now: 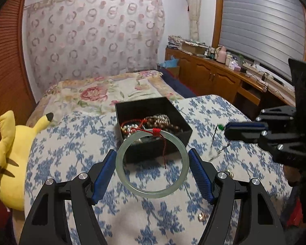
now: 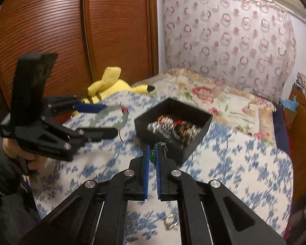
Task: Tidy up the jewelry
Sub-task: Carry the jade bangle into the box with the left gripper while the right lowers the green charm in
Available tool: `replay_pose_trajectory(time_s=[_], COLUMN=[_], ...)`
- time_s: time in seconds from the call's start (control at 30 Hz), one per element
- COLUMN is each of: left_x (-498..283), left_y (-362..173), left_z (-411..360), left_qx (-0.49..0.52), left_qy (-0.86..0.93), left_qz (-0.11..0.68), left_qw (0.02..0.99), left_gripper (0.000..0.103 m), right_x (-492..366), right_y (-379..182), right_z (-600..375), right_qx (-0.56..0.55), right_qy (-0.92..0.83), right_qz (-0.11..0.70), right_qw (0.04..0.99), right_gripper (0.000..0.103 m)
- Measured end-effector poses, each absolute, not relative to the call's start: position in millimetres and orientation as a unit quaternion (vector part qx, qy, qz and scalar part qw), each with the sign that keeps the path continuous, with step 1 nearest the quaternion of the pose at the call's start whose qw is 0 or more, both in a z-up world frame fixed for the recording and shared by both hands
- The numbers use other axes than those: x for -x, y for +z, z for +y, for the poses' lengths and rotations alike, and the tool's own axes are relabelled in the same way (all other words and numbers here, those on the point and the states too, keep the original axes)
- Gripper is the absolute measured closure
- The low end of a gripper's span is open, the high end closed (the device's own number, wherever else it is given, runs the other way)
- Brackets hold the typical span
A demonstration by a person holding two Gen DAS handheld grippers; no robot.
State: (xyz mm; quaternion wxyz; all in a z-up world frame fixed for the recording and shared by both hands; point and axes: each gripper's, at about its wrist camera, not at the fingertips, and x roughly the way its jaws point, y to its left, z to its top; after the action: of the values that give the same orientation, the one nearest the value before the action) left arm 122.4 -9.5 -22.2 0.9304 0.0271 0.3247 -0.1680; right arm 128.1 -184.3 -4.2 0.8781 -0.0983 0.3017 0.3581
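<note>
A: Two pieces lifted near the black jewelry box (image 1: pixel 153 122): jade bangle (image 1: pixel 152 163) spanned by left gripper (image 1: pixel 153 173) jaws.

B: Rigid, slick, breakable; hold across rim. Right gripper (image 2: pixel 152 163) jaws clamped on light green pendant (image 2: pixel 152 156).

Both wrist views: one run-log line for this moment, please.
left gripper: holds jade bangle | right gripper: shut on green pendant | black box: open

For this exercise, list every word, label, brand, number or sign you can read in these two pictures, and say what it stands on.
None can be read.
Left gripper: faint embossed marking on its black body, too blurred to read.
Black box: no lettering visible.
</note>
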Motion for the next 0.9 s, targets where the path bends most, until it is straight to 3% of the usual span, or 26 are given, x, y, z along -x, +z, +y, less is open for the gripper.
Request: replay_pose_trajectory(time_s=[0.33,0.9], left_x=[-159,-207], left_y=[-15,-31], left_z=[-6,-10], left_qx=[-0.029,-0.030], left_qy=[-0.158,-0.153], left_qz=[0.322,0.347], left_qw=[0.933,0.925], left_gripper=[0.034,0.034], right_x=[-164,-222], right_y=[25,-29], right_z=[-173,-163], right_qx=[0.090,0.082], right_qy=[0.372,0.365], right_qz=[0.264,0.331], right_qw=[0.886,0.866], right_gripper=[0.096,0.094])
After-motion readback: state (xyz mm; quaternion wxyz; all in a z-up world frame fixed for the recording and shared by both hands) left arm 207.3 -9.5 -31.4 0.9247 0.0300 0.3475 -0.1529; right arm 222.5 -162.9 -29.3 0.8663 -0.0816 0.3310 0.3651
